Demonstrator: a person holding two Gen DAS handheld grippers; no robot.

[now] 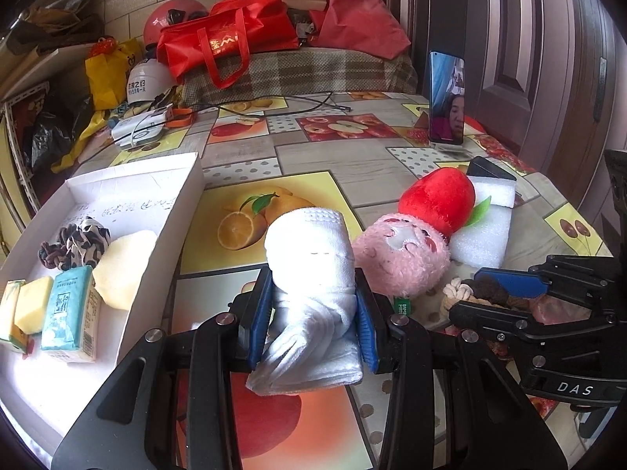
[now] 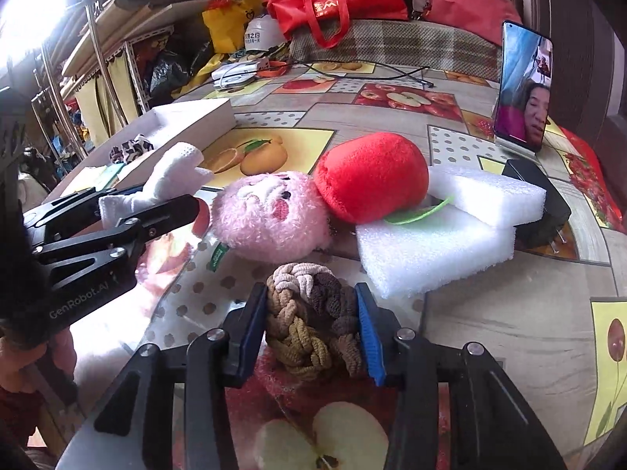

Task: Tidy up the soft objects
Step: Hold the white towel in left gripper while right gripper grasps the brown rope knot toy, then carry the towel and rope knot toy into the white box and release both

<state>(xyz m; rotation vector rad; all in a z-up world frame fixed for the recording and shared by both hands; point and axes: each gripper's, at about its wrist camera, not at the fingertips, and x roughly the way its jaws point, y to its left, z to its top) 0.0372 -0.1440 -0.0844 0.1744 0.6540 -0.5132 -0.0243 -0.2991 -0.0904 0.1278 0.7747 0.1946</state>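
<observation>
The left gripper clamped a rolled white towel above the table, the white tray at its nine o'clock. The right gripper pinched a braided rope knot, with the pink plush at twelve o'clock.

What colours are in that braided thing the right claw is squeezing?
The braided hair tie runs from cream through tan to dark brown; the right wrist view shows it best.

Bright daylight, window glare upper left, fisheye-warped edges.
</observation>
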